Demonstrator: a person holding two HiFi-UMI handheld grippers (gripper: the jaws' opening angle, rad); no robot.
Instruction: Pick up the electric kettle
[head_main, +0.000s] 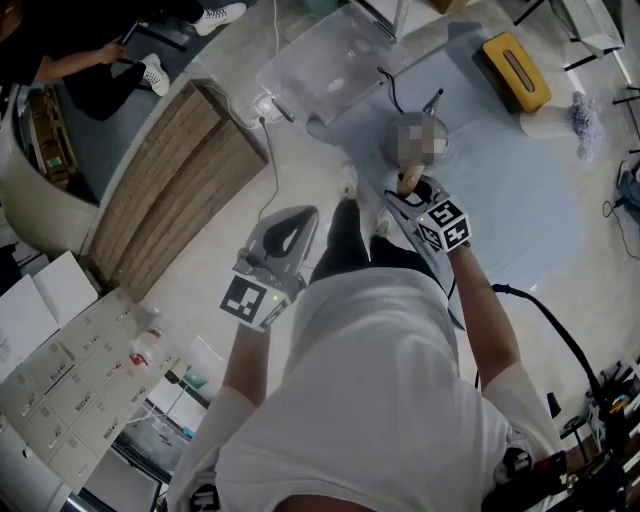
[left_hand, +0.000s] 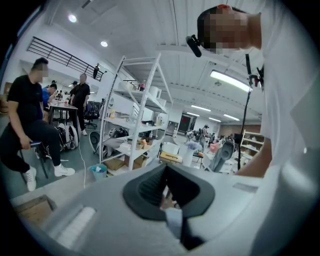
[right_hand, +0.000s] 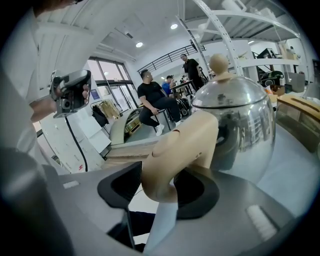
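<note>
Right gripper (head_main: 412, 192), head view: down at round shiny steel electric kettle (head_main: 395, 150) on pale blue floor sheet (head_main: 520, 200). Left gripper (head_main: 290, 228) is well apart from it.

Left gripper view: jaws apart, nothing btwn them.

Right gripper view: jaws wide, curved beige plastic handle (right_hand: 182, 147) sits btwn them, and we see no squeeze yet.

Risk: an off-centre bite on that smooth curve, so the kettle swings or slips on lift. Lid (right_hand: 232, 90) is on, so we can't tell if there's water inside.
</note>
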